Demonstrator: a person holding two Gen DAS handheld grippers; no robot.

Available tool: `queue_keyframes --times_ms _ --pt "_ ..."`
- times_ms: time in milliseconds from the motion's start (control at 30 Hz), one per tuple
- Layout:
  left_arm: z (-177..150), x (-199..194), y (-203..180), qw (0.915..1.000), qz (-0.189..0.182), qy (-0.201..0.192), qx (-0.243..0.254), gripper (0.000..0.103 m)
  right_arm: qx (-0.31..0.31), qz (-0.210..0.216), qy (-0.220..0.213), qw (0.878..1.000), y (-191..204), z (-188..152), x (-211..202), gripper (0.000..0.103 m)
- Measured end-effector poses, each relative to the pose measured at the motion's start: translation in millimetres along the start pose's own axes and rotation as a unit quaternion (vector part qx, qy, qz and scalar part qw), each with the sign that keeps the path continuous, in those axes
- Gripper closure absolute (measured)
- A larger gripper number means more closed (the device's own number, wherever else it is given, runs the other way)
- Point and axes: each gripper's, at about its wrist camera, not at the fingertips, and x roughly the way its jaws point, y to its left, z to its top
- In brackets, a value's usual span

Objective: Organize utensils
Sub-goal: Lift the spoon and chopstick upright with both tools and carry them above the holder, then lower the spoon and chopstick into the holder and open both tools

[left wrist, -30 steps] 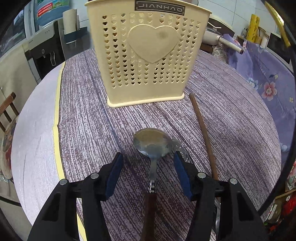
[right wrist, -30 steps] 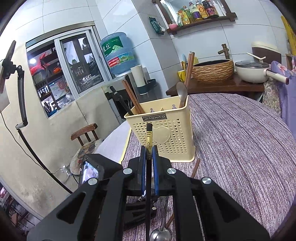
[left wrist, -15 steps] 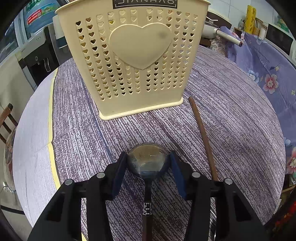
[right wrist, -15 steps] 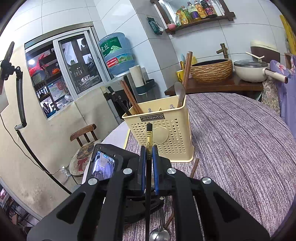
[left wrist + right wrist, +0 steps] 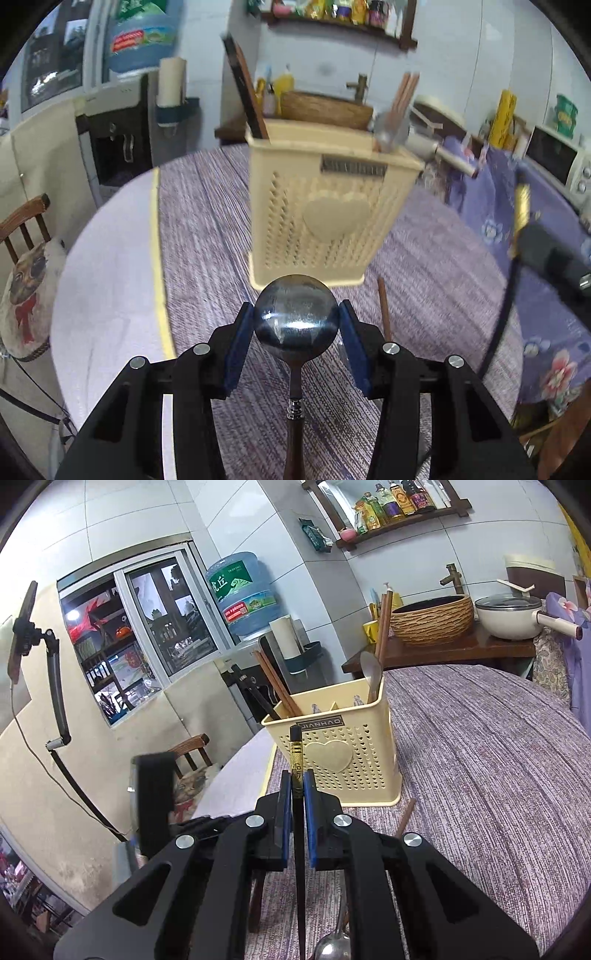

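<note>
My left gripper [image 5: 296, 322] is shut on the bowl of a metal spoon [image 5: 295, 325] with a dark handle, held above the table. A cream utensil basket [image 5: 332, 206] with a heart stands just beyond it, holding chopsticks and a spoon. My right gripper [image 5: 294, 789] is shut on a black chopstick [image 5: 295, 760] with gold print, pointing up, in front of the basket [image 5: 340, 757]. A brown chopstick [image 5: 383, 306] lies on the table right of the left gripper; it also shows in the right wrist view [image 5: 405, 814]. Another spoon [image 5: 334, 947] lies below the right gripper.
The round table [image 5: 480, 775] has a purple striped cloth. A wooden chair [image 5: 26, 251] with a cushion stands at the left. A side table with a woven bowl [image 5: 432, 618] and a white pot [image 5: 511, 616] stands behind. The right gripper shows at the right edge of the left wrist view [image 5: 546, 251].
My left gripper closed on the spoon's bowl and lifted it off the table, tilting upward. The right gripper with the black chopstick has stayed almost still.
</note>
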Motion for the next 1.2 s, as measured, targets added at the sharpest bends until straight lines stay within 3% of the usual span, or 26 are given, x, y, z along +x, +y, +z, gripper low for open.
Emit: queue_keyframes --times_ms 200,833,1000,1200 --pt "6.2 -41.1 8.5 0.9982 0.009 -0.059 -0.013 0.056 -0.016 0.014 -0.007 1.000 10.8 3.6 -5.6 0.095" --pt "23.3 -61.4 16.5 0.9950 -0.012 -0.095 -0.031 0.057 -0.047 0.022 -0.013 0.999 26.2 23.6 -9.8 0.095" --pt "45.2 -72.7 19.8 0.9908 -0.027 -0.123 -0.051 0.057 -0.051 0.019 -0.043 0.998 25.4 49.7 -18.8 0.095" --pt "91.0 -96.0 11.9 0.9784 -0.039 -0.191 -0.070 0.057 -0.083 0.005 -0.107 0.991 36.8 102.8 -32.3 0.095"
